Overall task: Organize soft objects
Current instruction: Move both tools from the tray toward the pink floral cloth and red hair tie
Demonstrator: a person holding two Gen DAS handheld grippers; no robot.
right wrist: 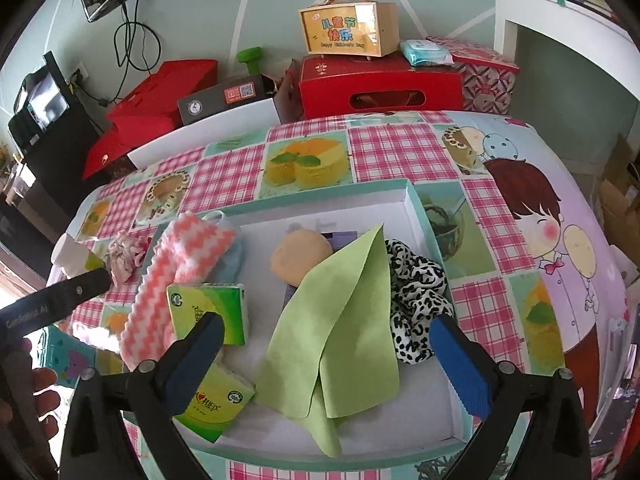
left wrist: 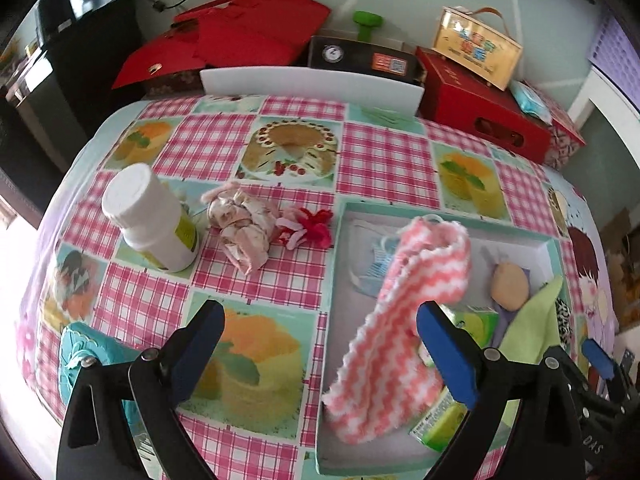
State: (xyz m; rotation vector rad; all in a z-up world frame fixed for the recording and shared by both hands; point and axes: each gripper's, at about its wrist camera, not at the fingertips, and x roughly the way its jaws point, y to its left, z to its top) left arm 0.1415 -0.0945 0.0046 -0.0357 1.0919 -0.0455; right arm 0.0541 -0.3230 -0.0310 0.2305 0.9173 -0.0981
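A shallow teal-rimmed box (left wrist: 334,264) (right wrist: 416,208) lies on the tablecloth. A pink-and-white zigzag cloth (left wrist: 400,320) (right wrist: 180,264) drapes over its left side. My left gripper (left wrist: 320,340) hangs open above the box's left edge; the zigzag cloth lies just beyond its right finger. My right gripper (right wrist: 326,344) is open over a folded green cloth (right wrist: 340,320) in the box, with nothing pinched. A leopard-print fabric (right wrist: 416,292), a peach puff (right wrist: 300,256) and two green tissue packs (right wrist: 208,308) also lie inside. On the table left of the box sit a floral scrunchie (left wrist: 244,224) and a red hair tie (left wrist: 308,228).
A white bottle (left wrist: 152,220) stands left of the scrunchie. A teal object (left wrist: 80,356) lies at the table's near left edge. Red boxes (right wrist: 380,88), a yellow gift box (right wrist: 348,32) and a white chair back (left wrist: 312,84) crowd the far side. A hand (right wrist: 36,396) shows at lower left.
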